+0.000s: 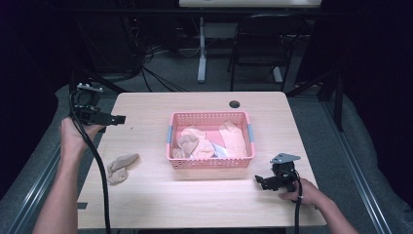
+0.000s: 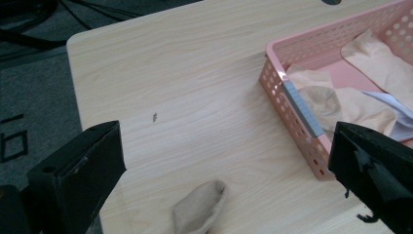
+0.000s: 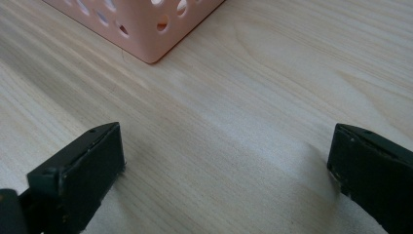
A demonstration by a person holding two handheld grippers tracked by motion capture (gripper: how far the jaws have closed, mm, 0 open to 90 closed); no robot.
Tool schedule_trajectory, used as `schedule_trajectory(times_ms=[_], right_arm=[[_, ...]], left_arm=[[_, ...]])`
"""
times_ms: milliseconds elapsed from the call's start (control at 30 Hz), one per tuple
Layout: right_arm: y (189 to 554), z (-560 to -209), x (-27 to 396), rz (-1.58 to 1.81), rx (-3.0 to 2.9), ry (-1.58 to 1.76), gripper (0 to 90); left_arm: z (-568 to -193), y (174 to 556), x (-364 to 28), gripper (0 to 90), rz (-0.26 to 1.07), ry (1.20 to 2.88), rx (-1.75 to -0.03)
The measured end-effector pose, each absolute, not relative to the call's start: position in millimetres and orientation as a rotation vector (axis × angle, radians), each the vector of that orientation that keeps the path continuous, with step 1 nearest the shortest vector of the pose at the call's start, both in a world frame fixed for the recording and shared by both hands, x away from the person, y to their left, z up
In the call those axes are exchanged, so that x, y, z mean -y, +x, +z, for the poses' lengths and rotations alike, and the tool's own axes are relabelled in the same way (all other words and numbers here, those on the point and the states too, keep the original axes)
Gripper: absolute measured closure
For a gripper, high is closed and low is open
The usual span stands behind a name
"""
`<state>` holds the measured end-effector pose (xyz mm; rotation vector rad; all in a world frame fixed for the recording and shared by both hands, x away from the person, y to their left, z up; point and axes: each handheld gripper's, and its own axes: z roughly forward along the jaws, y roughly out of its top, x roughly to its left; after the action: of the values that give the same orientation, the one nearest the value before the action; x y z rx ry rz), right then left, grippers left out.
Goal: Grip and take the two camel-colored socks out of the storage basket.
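Dark surroundings frame a pale wood-grain table (image 1: 146, 195) with rounded corners and a round cable hole (image 1: 234, 104) near its far edge. Beyond it stand a black chair (image 1: 263, 44) and a white desk leg (image 1: 201, 48) on grey carpet, with loose cables on the floor.

Centre of the table: a pink plastic basket (image 1: 210, 163), rectangular, with perforated walls and a grey-blue strip at each short end. Inside lie several soft, crumpled socks (image 1: 195, 144) in beige and peach tones, plus a bit of white fabric; they are piled together and overlap. In the left gripper view the basket (image 2: 292, 105) sits to the right, its near corner just beside the right-hand jaw.

One beige sock (image 1: 122, 167) lies alone on the bare wood, left of the basket and apart from it, limp and wrinkled. Its end shows in the left gripper view as the sock (image 2: 199, 209) at the bottom edge, between the jaws but below them.

The left gripper (image 1: 100, 117) is held above the table's left edge, jaws spread wide, nothing between them. The right gripper (image 1: 265, 183) rests low near the table's front right, just off the basket's near right corner; its jaws are also spread wide over bare wood, holding nothing. A small dark speck (image 2: 154, 116) marks the tabletop.
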<state>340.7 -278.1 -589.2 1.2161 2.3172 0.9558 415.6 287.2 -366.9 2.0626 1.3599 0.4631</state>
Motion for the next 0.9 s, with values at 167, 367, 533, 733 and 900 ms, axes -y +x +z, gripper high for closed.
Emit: schedule_trajectory(times_ms=[167,367,533,733,900], right_arm=[[341,-589,278,0.960,-2.317,1.217,0.0],[341,-589,278,0.960,-2.318,1.216,0.0],[341,-589,278,0.960,-2.317,1.216,0.0],[341,-589,278,0.960,-2.317,1.217,0.0],[341,-589,278,0.959,-2.317,1.217,0.0]], left_arm=[[-367,422,-270,0.0,0.455,2.086,-1.329],[-369,431,-248,0.0,0.441,2.111,-1.285],[-371,438,-229,0.1,0.423,2.129,-1.246],[-375,445,-209,0.1,0.408,2.138,-1.220],[-379,448,-196,0.1,0.397,2.150,-1.195]])
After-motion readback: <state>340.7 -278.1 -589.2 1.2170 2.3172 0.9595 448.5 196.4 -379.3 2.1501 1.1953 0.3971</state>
